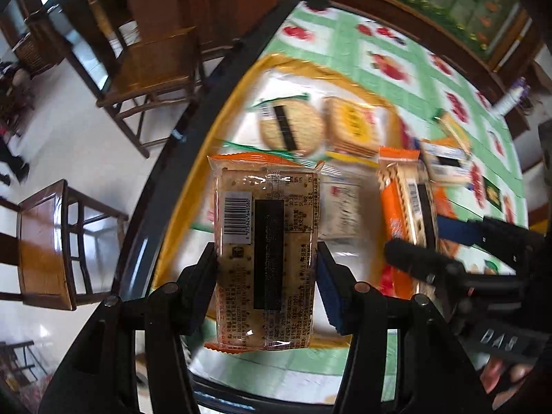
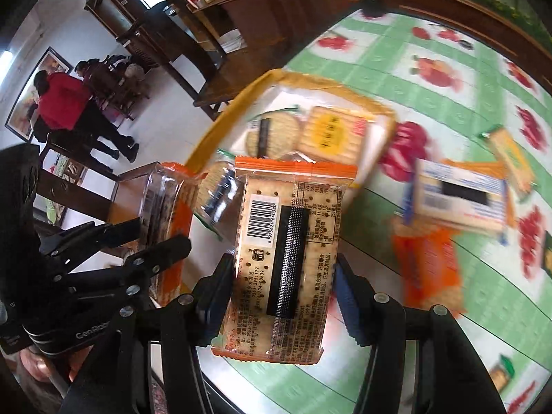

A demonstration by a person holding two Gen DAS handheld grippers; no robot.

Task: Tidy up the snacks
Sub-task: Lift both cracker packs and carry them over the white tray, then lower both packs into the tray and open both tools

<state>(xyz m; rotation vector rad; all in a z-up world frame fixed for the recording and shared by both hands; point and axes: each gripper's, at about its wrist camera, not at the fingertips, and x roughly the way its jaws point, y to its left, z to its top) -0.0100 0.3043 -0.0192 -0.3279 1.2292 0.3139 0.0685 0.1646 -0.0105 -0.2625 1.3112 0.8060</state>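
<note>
Two orange-edged cracker packets hang above the tabletop, one in each gripper. Left gripper jaws press the long sides of the left cracker packet, barcode side up, over the near part of a yellow-rimmed tray holding other biscuit packs. Right gripper jaws clamp the right cracker packet likewise, just right of the tray. Loose snack packs lie on the green fruit-print cloth further right.

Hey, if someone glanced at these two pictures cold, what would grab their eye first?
Two orange-edged cracker packs, one clamped in the left tool, one in the right tool, fill the foreground. Behind them a yellow-rimmed tray holding more crackers sits on a green fruit-print tablecloth.
</note>
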